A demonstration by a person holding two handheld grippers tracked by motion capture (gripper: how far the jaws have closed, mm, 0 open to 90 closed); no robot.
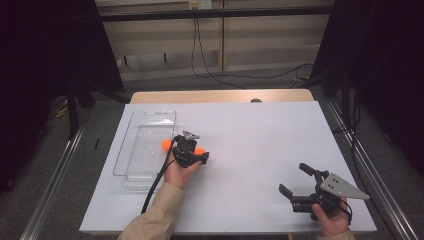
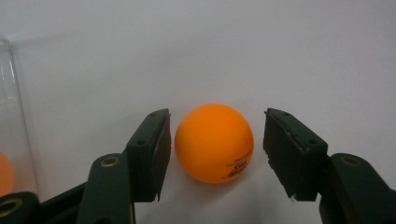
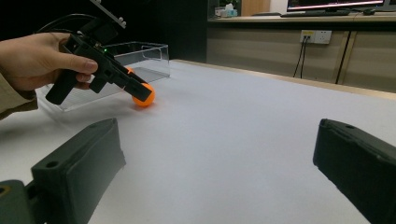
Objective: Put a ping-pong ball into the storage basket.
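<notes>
fingers (image 2: 152, 154) of the left gripper (image 2: 212, 149) stand narrow on either side of the ball (image 2: 214, 142), close to it but with a sliver of white table (image 2: 280, 56) showing on each flank, so nothing is clamped yet. the ball sits on the table between the jaws, just right of the tray (image 1: 145, 145), where a second ball (image 1: 166, 145) already lies.

to do this step well, finish the squeeze slowly and evenly: a light round ball squirts forward if one pad lands first. the gap on the camera's left looks thinner, so nudge the gripper a touch that way to centre it. keep the pads at the ball's widest line, not above it, or it will pop down and roll. press only until it stops shifting, then lift straight up before swinging over the tray's wall. lower inside the wall before letting go so it does not bounce out.

farther off, the right gripper (image 1: 300, 192) rests near the table's front right corner, jaws wide with nothing between them, well apart from the work.
</notes>
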